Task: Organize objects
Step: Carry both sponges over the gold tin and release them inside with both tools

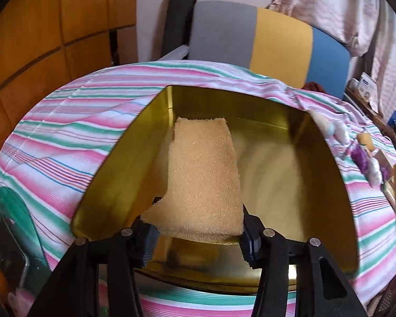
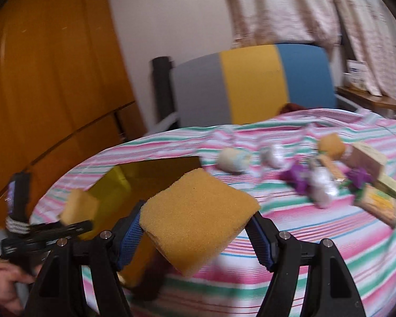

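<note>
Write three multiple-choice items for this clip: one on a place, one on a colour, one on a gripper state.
1. Where is the sponge held by the left gripper?
A. over the open tin
B. on the chair
C. on the shelf

2. What colour is the tin's inside?
A. red
B. gold
C. white

3. What is the right gripper doing?
A. hanging open
B. gripping a purple flower
C. gripping a sponge

Answers:
1 A, the pale sponge hangs above the tin's floor.
2 B, its walls shine gold.
3 C, the yellow sponge sits between its fingers.
</note>
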`<state>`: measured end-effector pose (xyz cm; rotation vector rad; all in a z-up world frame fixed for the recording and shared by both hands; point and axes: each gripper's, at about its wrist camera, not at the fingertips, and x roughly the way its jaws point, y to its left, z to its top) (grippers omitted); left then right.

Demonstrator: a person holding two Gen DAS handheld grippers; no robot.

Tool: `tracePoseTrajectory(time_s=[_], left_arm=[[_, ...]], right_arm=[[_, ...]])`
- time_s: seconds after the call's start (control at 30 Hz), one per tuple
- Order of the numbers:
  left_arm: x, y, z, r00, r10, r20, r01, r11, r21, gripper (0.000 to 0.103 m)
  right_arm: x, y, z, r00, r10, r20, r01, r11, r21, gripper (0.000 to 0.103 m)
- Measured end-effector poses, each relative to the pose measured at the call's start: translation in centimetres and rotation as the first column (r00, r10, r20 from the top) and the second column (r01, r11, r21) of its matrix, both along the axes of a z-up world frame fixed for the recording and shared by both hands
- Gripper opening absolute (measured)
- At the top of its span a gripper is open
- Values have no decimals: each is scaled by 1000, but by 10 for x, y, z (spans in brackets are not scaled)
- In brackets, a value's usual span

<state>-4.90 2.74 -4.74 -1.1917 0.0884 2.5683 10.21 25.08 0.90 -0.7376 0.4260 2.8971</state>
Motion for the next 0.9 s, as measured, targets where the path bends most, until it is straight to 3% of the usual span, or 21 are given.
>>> tracePoseTrajectory(time_s=[0.1,0.17,0.23,0.33,0.57,0.9], left_arm=[[-7,-13,-4,999,48,-5,-49,998,-27,54],[-10,-21,-5,996,87,-11,-87,995,-49,64],[-12,-29,-3,991,130,-30,-131,990,-49,87],[-12,-42,6,983,178,-38,-178,984,8,99],[-10,-66,32,959,280,-45,-270,951,149,101],[-2,-94,54,909,412,-61,-388,891,237,103]], right_arm=[[-8,-22,2,998,63,2,-63,998,4,73],[-15,-34,1,995,98,10,-98,995,3,73],[-23,-45,0,991,133,25,-133,991,-1,73],[-35,-58,-5,983,173,58,-174,985,4,73],[-62,-80,-20,962,240,132,-238,971,-27,73],[-111,-128,-41,919,317,233,-323,946,-13,73]])
